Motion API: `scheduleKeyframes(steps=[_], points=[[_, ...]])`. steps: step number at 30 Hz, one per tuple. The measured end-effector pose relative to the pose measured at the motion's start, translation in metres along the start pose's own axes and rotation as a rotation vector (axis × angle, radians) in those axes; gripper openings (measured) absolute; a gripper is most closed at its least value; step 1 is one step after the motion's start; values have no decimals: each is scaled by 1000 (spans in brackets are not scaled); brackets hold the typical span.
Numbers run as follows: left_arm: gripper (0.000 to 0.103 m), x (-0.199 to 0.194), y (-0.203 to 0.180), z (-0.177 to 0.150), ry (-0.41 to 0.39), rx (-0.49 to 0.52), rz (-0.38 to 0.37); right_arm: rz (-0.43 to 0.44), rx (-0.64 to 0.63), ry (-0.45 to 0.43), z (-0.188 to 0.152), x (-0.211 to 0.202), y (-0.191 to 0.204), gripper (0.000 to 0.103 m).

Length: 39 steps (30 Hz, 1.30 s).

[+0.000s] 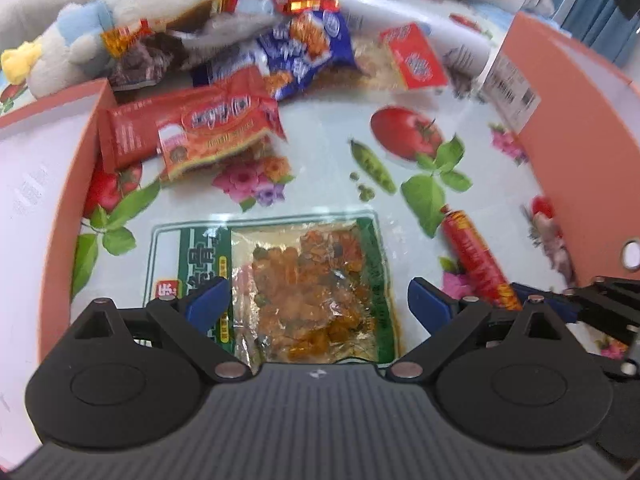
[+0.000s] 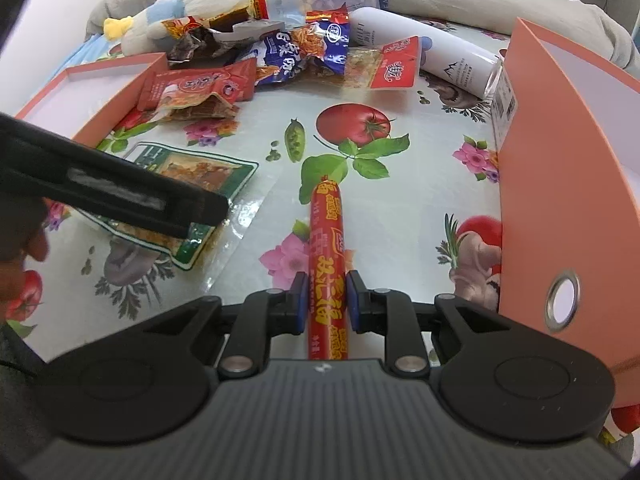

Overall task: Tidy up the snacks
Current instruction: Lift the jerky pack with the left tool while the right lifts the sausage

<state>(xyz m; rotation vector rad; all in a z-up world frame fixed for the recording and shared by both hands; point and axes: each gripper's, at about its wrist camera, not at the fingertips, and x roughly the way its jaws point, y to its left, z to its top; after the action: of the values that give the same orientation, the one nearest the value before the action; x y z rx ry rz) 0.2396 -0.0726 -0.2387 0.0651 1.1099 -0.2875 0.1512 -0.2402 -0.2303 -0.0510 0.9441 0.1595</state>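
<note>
My left gripper (image 1: 319,306) is open, its blue pads on either side of a green-edged clear snack packet (image 1: 304,280) that lies flat on the table. My right gripper (image 2: 323,300) is shut on a red sausage stick (image 2: 326,264), which points away along the tablecloth; the stick also shows in the left wrist view (image 1: 478,260). The green packet shows in the right wrist view (image 2: 200,176), partly hidden by the left gripper's black body (image 2: 120,188). A pile of snack packets (image 2: 280,56) lies at the far side.
An orange box (image 2: 560,168) stands on the right and an orange tray (image 2: 116,92) on the left. A plush toy (image 2: 180,12) and a white bottle (image 2: 420,52) lie behind the pile. The tablecloth (image 2: 400,200) has a vegetable print.
</note>
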Motion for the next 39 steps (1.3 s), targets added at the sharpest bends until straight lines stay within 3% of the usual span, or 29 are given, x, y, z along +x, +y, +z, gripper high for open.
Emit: scheduleKeyframes(steps=[9,14,16,24,31,39], points=[[91,8,-3,-6,-28,15,57,19,14,-6,-2,-1,-4,23],[76,3,-4,-7,-38,6,56,24,15,-6,-2,-1,-5,23],[64,-1,-2,-6,-40,-15,47,22,20,-2,-2,-2,-5,23],[37,-20,-4,-10,-77,-64,25,24,34,13,-2,-8,-8,23],[28,-39,-3,-17,-99,-87,0,29,70,5,1,-23,-13,23],[26,-71,-4,-18,-149,-141,-21,43,77,-24,15,-44,-16,23]])
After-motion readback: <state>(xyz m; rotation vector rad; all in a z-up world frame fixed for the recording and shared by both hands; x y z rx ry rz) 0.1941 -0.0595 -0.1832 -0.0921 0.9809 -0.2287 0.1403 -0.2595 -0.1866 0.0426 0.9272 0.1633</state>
